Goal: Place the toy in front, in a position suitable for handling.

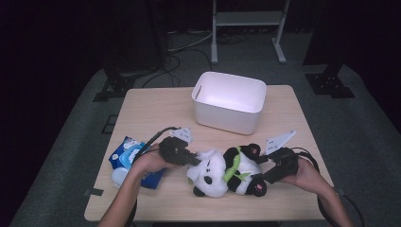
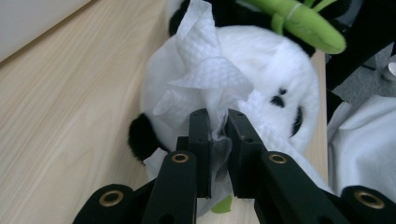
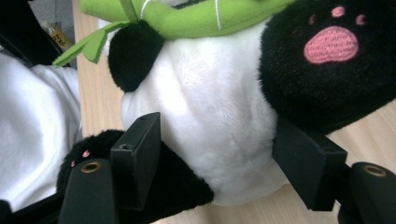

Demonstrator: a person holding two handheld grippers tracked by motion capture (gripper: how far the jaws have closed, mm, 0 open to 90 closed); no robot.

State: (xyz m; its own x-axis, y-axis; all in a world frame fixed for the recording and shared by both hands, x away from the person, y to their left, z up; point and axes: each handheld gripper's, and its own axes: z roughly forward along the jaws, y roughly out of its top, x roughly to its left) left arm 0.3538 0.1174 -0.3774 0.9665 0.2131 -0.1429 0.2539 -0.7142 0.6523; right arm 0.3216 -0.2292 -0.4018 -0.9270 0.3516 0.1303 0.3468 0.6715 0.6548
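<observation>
A panda plush (image 1: 227,172) with a green bamboo sprig lies on its side on the wooden table (image 1: 156,109), head toward my left hand. My left gripper (image 1: 196,161) is shut on a crumpled white wipe (image 2: 210,70), and the wipe rests against the panda's white head (image 2: 280,70). In its own view the left gripper (image 2: 217,121) pinches the wipe's lower end between nearly closed jaws. My right gripper (image 1: 263,169) comes in from the right. In its view the right gripper (image 3: 217,144) has its jaws pressed on either side of the panda's white belly (image 3: 210,93), between the black legs.
A white rectangular bin (image 1: 227,118) stands behind the panda at the table's middle back. A blue pack of wipes (image 1: 127,156) lies under my left forearm near the left edge. The table's front edge runs close below the plush.
</observation>
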